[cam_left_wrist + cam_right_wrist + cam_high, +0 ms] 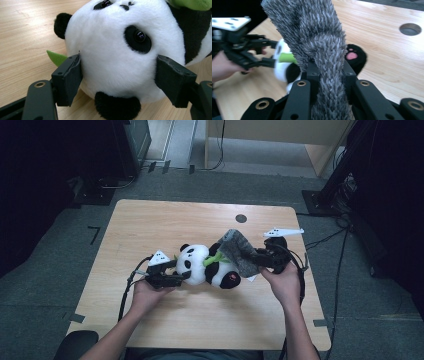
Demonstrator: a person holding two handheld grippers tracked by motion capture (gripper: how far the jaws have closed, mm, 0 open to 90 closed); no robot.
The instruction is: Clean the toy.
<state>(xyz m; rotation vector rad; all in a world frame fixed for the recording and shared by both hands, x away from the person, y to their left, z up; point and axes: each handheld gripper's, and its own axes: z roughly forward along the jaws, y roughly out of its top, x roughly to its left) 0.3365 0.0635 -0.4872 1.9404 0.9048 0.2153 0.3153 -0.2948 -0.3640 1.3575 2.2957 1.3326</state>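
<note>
Right gripper view: cloth (322, 50) in right claw (329, 72)

Bare table (165, 220) left, behind and in front of panda (207, 267); grey cloth (239, 251) draped over it, blocking right side.

A pale wooden bench (150, 225) with a round hole (241, 218) near its far edge stands on grey carpet (60, 265). Beyond it, a light wooden cabinet (280, 140); dark equipment stands at far left and right, with cables (330, 237) trailing on the right.
</note>
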